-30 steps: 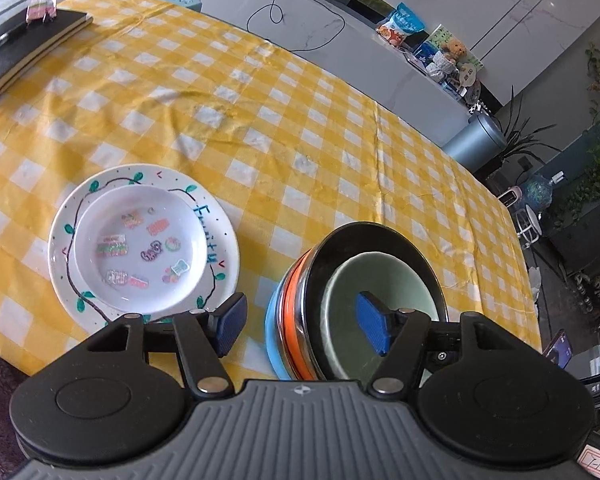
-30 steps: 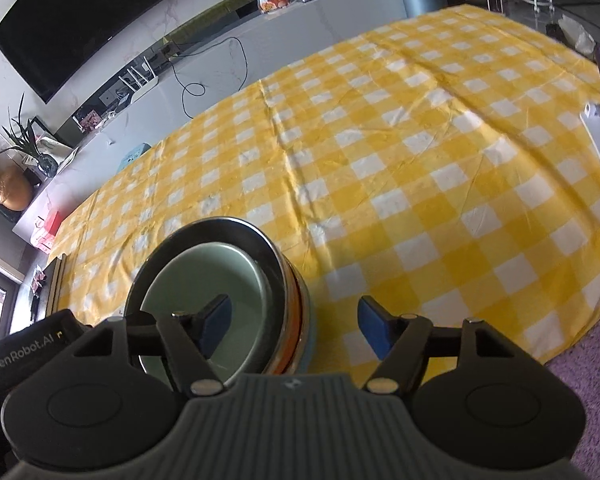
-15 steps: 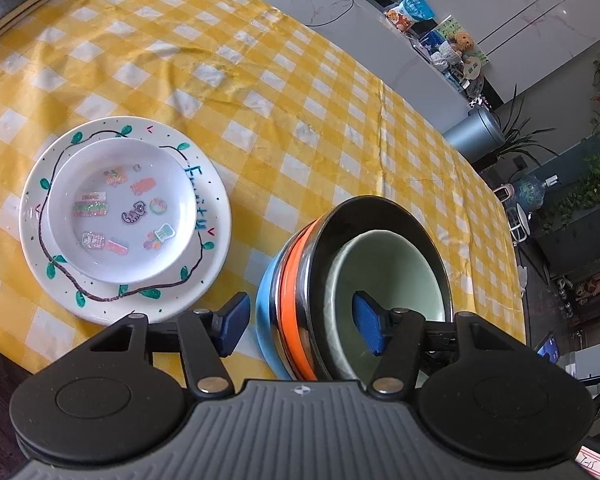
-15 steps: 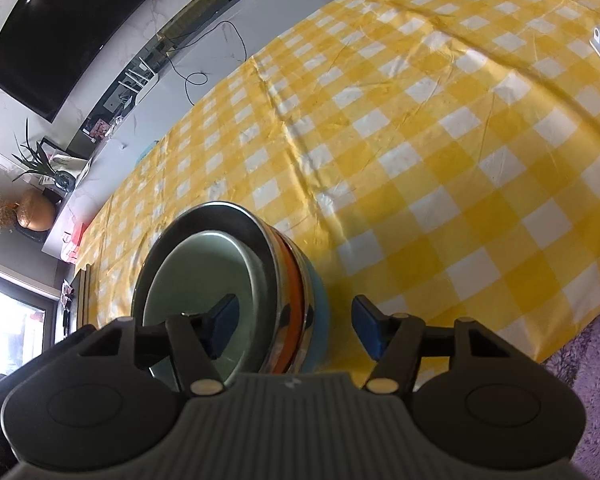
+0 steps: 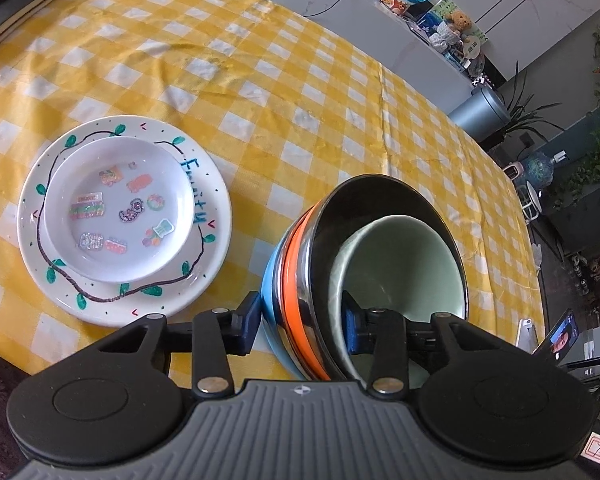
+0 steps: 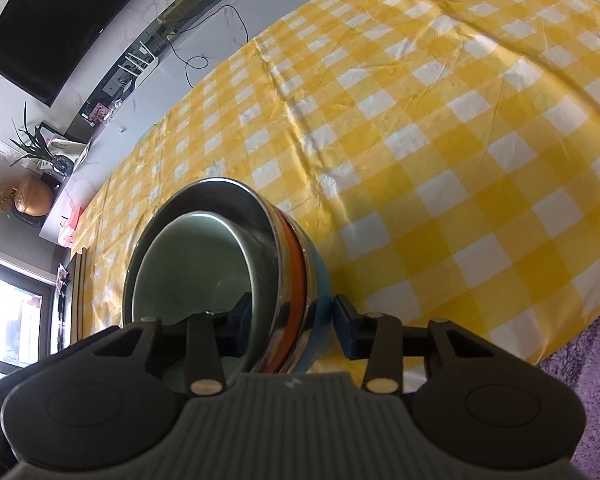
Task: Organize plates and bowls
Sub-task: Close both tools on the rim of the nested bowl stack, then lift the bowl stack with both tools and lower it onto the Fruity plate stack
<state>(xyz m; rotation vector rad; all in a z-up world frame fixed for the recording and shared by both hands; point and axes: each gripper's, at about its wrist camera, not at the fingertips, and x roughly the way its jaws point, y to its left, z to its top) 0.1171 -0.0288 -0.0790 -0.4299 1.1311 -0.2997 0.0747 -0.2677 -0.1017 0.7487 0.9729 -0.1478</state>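
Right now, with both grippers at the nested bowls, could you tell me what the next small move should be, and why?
Probably close both grippers on the stack's rims. The left gripper and the right gripper each straddle the wall of the nested bowls, one finger inside and one outside, jaws open, so nothing is gripped yet for a lift.

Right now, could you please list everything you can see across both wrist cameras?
Nested bowls: one stack, pale green inside steel, orange and blue, near table edge, straddled by both grippers.
Small plate: one, white with stickers, on the large plate.
Large plate: one, white with painted green vine, left of the bowls.
Tablecloth: one, yellow and white check, over the table.
Notebook: one, black, far left corner.
Television: one, black, on the wall.
Bin: one, grey, beyond the table.
Left gripper: black with blue pads, astride the stack's wall.
Right gripper: black with blue pads, astride the opposite wall.
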